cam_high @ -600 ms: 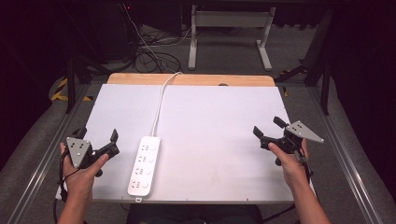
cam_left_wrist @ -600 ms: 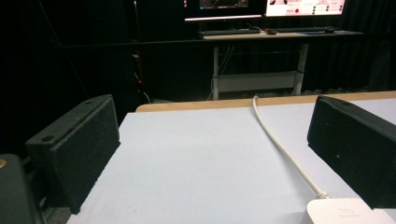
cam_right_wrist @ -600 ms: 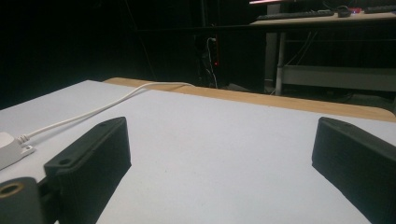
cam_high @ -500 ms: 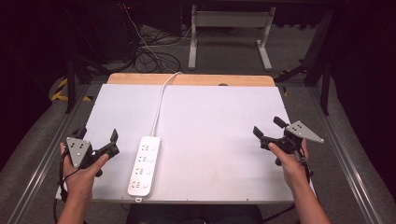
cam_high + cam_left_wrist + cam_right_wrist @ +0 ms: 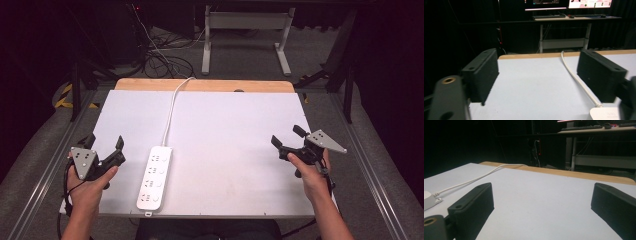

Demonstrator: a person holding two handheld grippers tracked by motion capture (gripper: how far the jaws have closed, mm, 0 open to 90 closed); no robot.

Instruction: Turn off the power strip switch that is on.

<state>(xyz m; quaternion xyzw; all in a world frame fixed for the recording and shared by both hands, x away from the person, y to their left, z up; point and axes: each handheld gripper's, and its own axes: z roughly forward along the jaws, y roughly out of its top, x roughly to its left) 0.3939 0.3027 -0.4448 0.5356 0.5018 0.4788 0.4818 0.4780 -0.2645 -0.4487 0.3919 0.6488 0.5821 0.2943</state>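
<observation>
A white power strip (image 5: 154, 176) lies lengthwise on the white table top (image 5: 235, 135), left of the middle near the front edge. Its white cable (image 5: 170, 112) runs to the far edge. The strip's corner (image 5: 607, 113) and cable (image 5: 574, 75) appear in the left gripper view, its end (image 5: 427, 198) in the right gripper view. My left gripper (image 5: 104, 145) is held near the front left corner, just left of the strip, open with nothing between its jaws. My right gripper (image 5: 286, 136) sits near the right edge, open and holding nothing.
A wooden strip (image 5: 205, 85) borders the table's far edge. Beyond it stand a desk frame (image 5: 245, 40) and loose cables (image 5: 160, 55) on the floor. Metal rails (image 5: 370, 170) run along both sides of the table.
</observation>
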